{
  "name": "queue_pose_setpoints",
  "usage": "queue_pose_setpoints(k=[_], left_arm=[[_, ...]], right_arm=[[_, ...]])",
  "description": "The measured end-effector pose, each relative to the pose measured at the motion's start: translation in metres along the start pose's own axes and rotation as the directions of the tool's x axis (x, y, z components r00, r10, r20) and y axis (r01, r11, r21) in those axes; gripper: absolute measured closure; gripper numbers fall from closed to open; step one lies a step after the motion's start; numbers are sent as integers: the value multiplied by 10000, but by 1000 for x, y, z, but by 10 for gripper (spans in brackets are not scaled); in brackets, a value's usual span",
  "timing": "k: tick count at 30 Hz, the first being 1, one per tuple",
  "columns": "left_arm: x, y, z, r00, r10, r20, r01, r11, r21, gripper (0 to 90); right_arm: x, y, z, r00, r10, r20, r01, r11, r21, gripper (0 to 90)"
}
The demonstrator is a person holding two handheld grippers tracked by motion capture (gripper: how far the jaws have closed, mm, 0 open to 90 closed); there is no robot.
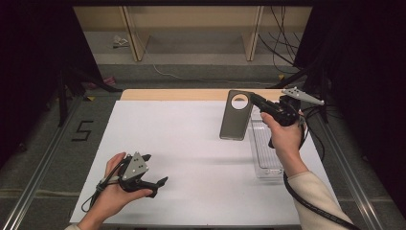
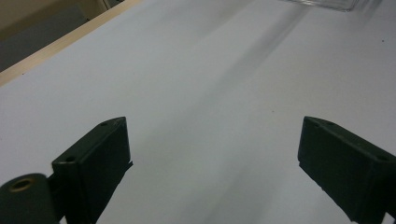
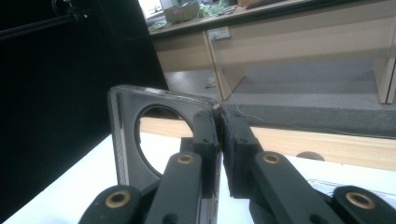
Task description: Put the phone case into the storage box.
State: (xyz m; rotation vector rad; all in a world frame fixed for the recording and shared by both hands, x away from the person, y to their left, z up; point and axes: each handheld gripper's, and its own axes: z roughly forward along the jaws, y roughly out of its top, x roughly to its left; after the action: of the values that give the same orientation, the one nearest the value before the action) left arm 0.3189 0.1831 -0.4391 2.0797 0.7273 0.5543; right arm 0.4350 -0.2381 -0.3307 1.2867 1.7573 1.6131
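Note:
A dark grey phone case (image 1: 236, 116) with a round camera hole hangs upright above the white table top, held by its top right corner. My right gripper (image 1: 253, 98) is shut on that corner; in the right gripper view the phone case (image 3: 130, 140) edge sits pinched between the two black jaws of my right gripper (image 3: 218, 122). Near the front left of the table my left gripper (image 1: 155, 170) lies low in a hand, jaws wide apart. The left gripper view has nothing but bare white surface between the fingers of my left gripper (image 2: 212, 144).
A clear plastic tray (image 1: 264, 148) rests on the white table top (image 1: 182, 143) under my right forearm; its edge (image 2: 327, 3) peeks in at the top of the left gripper view. A wooden strip (image 1: 172, 94) borders the table's far side. Black cables trail from both grippers.

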Motion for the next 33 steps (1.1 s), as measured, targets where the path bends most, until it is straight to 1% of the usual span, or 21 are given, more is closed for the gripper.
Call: queue_pose_setpoints(k=[5,9,33], left_arm=[[0,0,0,10000,-5,0,5,10000,11,87],[0,0,0,10000,-26,36,26,10000,-7,88],[1,0,-1,10000,-52,6,52,10000,-24,89]], right_arm=[[-2,2,-2,10000,5,96,-5,10000,-56,846],[-4,3,-3,9998,-97,195,99,9999,-109,846],[-17,10,-11,9975,-121,691,148,9992,-379,846]])
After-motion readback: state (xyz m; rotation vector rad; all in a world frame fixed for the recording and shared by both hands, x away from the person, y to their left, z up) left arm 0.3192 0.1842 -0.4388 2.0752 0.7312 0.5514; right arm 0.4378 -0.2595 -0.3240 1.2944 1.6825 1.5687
